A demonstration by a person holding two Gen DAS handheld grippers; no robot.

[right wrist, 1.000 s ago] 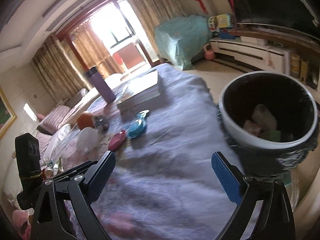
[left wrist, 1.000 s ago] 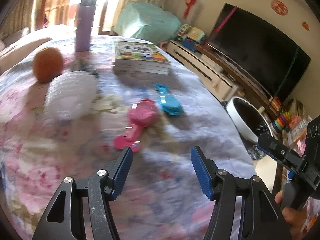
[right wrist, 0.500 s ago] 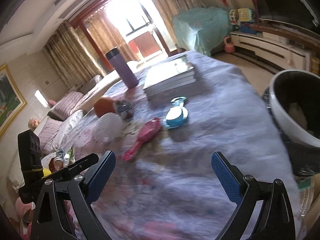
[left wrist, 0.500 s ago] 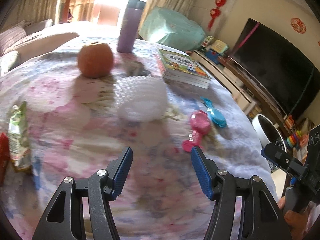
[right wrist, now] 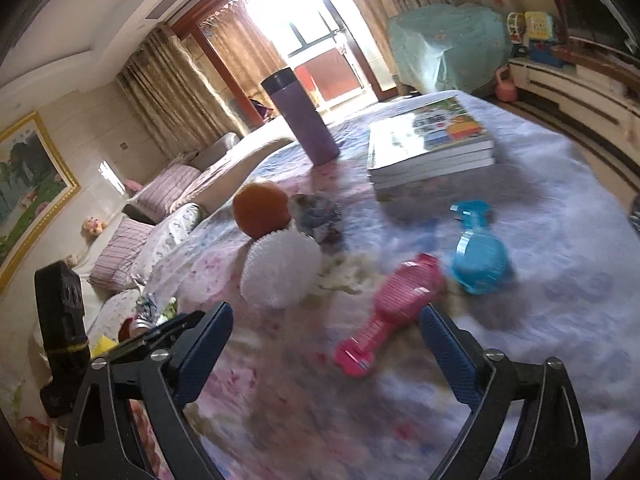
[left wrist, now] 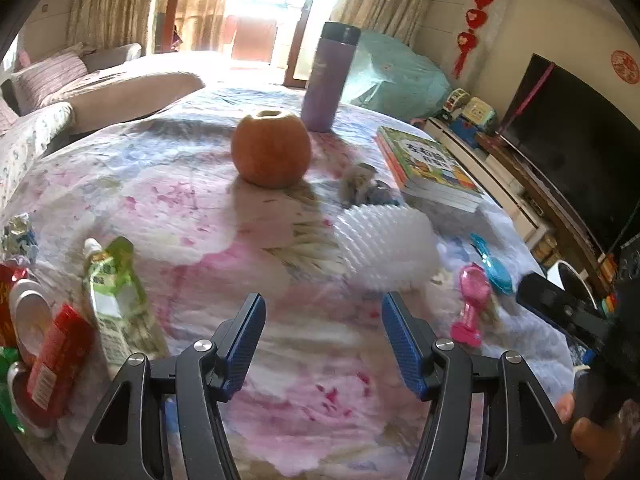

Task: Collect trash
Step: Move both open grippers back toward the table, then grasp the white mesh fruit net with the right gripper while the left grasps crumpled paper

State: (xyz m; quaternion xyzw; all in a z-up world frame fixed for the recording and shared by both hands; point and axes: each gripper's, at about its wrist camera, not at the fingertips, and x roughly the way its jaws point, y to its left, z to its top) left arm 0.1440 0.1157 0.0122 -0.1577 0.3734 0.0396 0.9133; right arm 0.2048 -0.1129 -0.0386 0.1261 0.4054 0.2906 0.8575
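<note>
1. We hold both grippers empty over the quilt-covered worktop (left wrist: pixel 180 200): the left gripper (left wrist: pixel 322 340) hangs released with its jaws spread, and the right gripper (right wrist: pixel 326 354) is likewise wide apart, grasping nothing.
2. Most of the trash lies at the worktop's left edge: a green-and-white drink pouch (left wrist: pixel 114 304), a red wrapper (left wrist: pixel 52 364) just beside it, and a crumpled foil scrap (left wrist: pixel 18 236) farther back.
3. More litter sits mid-worktop: a white foam fruit net (left wrist: pixel 384 248) and a crumpled wrapper (left wrist: pixel 366 190) near the hollowed orange (left wrist: pixel 271 151).
4. A white bin (left wrist: pixel 574 284) shows partly at the far right, off the worktop; we cannot see into it.
5. We judge the job far from finished, since every piece named above is uncollected.
6. The purple flask (right wrist: pixel 300 120), stacked picture books (right wrist: pixel 430 148), pink hairbrush (right wrist: pixel 390 312) and blue brush (right wrist: pixel 478 252) look like keepers.
7. Printing on the pouch, the wrapper and the book covers is too blurred to read.
</note>
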